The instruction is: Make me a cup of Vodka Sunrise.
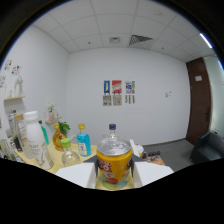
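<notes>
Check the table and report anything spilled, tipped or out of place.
Nothing stands out. The orange-labelled bottle stands upright just ahead of the tool. The white bottle, the blue bottle and the dark-capped bottle beyond it are upright too, and no spill shows on the table.

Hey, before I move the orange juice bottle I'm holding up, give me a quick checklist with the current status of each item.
1. Orange juice bottle sits between the tongs: ok.
2. Both fingers pressing on it: cannot tell, fingers mostly hidden.
3. Bottle upright: ok.
4. Cap closed: ok, dark blue cap is on.
5. Cup to pour into located: not ok, none in view.
6. Neighbours clear: ok, white bottle and blue bottle stand beyond.
</notes>
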The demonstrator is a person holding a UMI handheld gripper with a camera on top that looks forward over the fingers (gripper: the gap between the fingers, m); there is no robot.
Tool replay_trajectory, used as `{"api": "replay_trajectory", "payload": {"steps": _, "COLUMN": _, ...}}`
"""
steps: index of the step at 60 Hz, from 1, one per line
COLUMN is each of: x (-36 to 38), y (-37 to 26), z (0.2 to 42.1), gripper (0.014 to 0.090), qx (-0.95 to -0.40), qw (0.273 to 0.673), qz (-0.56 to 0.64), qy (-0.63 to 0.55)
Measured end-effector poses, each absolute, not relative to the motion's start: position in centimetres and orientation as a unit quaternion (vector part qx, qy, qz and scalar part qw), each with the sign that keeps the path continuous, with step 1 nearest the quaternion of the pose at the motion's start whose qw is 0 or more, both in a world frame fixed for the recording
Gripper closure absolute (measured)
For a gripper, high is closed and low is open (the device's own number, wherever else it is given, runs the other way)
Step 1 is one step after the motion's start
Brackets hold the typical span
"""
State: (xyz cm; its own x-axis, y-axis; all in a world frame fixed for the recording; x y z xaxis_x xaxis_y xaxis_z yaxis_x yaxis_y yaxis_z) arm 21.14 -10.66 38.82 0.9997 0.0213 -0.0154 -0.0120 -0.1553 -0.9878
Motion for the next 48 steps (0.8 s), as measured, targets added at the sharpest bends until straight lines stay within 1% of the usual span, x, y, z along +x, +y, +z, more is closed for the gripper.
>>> {"api": "replay_trajectory", "payload": {"steps": 7, "x": 21.3, "y": -12.1, "z": 40.3, "gripper": 0.0539, "qx": -0.748, "qw": 0.663, "qz": 0.014, "qy": 0.008}}
{"api": "replay_trajectory", "payload": {"steps": 13, "x": 21.0, "y": -14.7, "z": 41.8, "gripper": 0.0538, "qx": -0.739, "qw": 0.674, "qz": 0.019, "qy": 0.015}}
{"api": "replay_trajectory", "payload": {"steps": 19, "x": 20.1, "y": -17.7, "z": 41.2, "gripper": 0.0539, "qx": -0.74, "qw": 0.672, "qz": 0.031, "qy": 0.021}}
{"api": "replay_trajectory", "payload": {"steps": 25, "x": 18.7, "y": -20.3, "z": 37.9, "gripper": 0.054, "qx": -0.75, "qw": 0.661, "qz": 0.025, "qy": 0.024}}
{"api": "replay_trajectory", "payload": {"steps": 32, "x": 16.3, "y": -21.8, "z": 30.9, "gripper": 0.054, "qx": -0.781, "qw": 0.621, "qz": 0.043, "qy": 0.045}}
{"api": "replay_trajectory", "payload": {"steps": 39, "x": 15.0, "y": -22.6, "z": 24.5, "gripper": 0.0539, "qx": -0.8, "qw": 0.595, "qz": 0.044, "qy": 0.064}}
{"api": "replay_trajectory", "payload": {"steps": 44, "x": 14.4, "y": -22.8, "z": 20.7, "gripper": 0.0539, "qx": -0.815, "qw": 0.573, "qz": 0.038, "qy": 0.077}}
{"api": "replay_trajectory", "payload": {"steps": 48, "x": 14.2, "y": -22.7, "z": 18.5, "gripper": 0.0539, "qx": -0.825, "qw": 0.559, "qz": 0.028, "qy": 0.078}}
